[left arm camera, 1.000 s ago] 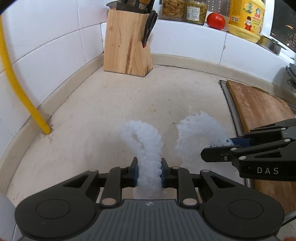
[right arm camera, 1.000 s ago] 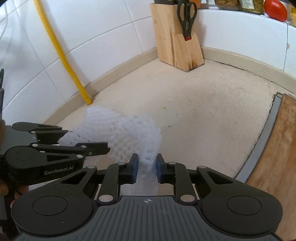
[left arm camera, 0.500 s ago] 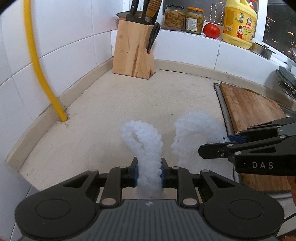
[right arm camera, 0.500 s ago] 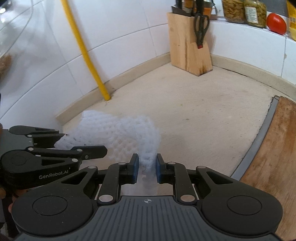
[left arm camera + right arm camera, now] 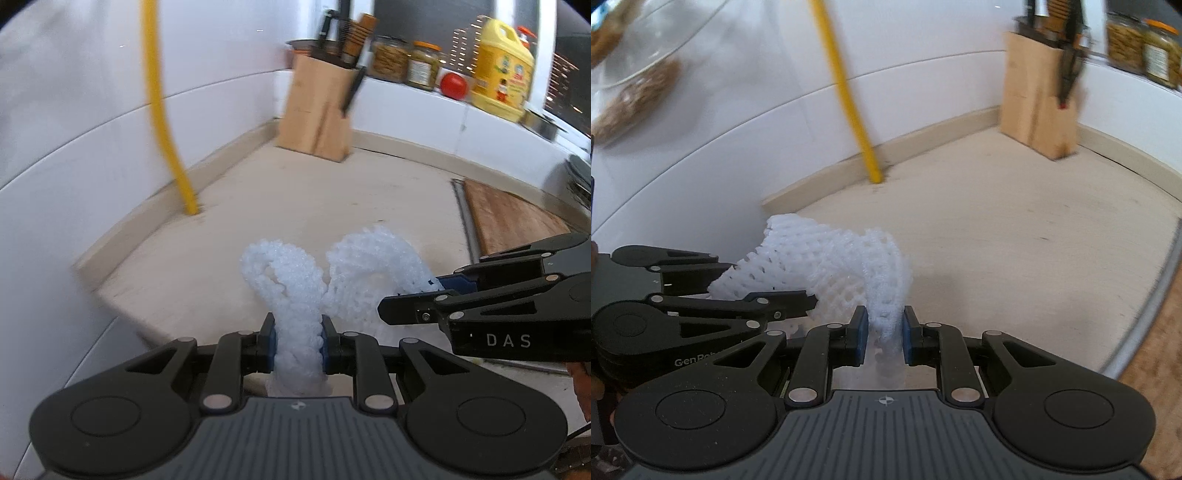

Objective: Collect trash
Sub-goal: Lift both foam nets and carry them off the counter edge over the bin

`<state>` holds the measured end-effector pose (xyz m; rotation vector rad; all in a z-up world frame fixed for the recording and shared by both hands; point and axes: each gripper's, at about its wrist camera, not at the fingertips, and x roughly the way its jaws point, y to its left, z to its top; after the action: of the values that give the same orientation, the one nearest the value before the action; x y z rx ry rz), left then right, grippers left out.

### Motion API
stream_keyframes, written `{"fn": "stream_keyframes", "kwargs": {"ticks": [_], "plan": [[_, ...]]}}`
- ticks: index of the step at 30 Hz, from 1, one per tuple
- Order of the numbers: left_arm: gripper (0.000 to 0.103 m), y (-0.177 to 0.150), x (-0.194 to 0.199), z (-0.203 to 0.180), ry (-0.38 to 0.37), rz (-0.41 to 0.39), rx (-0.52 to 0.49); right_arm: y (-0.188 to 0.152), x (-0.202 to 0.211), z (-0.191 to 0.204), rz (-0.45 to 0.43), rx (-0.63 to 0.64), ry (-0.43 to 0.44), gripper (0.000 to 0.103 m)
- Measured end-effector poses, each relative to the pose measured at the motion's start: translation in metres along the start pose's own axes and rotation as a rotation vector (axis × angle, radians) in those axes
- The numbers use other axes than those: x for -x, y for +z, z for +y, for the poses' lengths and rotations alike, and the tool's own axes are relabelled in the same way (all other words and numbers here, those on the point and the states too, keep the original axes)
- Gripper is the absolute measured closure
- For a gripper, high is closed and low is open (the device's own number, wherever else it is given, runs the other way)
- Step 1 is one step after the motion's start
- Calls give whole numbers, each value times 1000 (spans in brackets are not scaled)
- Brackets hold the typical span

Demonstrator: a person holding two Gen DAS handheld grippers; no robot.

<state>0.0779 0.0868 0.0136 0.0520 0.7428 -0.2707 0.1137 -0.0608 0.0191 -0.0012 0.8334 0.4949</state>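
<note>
Two claws are in view, each clenched on white foam netting: the left claw [image 5: 297, 341] pinches a rolled strand of foam net [image 5: 286, 280] between its blue pads, and the right claw [image 5: 884, 334] pinches a second bunch of net [image 5: 831, 258]. Whether these are two separate nets or one piece spanning both claws cannot be told; in the left wrist view the two loops touch at the middle. The netting hangs in the air above the desk [image 5: 354, 192], at its near edge, clear of the surface. One yellow hose [image 5: 162, 122] runs down the tiled wall to the desk. One wooden knife block [image 5: 319, 110] stands in the far corner, its handles blurred and uncountable. On the ledge behind stand two jars [image 5: 404, 62], one red tomato [image 5: 453, 85] and one yellow bottle [image 5: 502, 70]. One wooden cutting board [image 5: 513, 218] lies at the right, partly covered by the right claw's body. Both views are motion-blurred. At the upper left of the right wrist view brownish shapes [image 5: 635, 96] are too smeared to identify. A sliver of a hand shows at the frame edges only
</note>
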Motion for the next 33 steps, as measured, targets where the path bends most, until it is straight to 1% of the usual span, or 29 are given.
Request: {"fn": "stream_keyframes", "kwargs": {"ticks": [5, 14, 24, 33], "plan": [[85, -18, 20, 23, 57, -10, 56, 2, -7, 27, 18, 56, 50, 79], [85, -48, 51, 47, 142, -20, 133, -1, -16, 71, 46, 147, 136, 79], [85, -75, 74, 67, 201, -21, 199, -10, -19, 109, 78, 217, 209, 79], [85, -93, 86, 77, 225, -11, 243, -16, -27, 130, 105, 253, 246, 79]]}}
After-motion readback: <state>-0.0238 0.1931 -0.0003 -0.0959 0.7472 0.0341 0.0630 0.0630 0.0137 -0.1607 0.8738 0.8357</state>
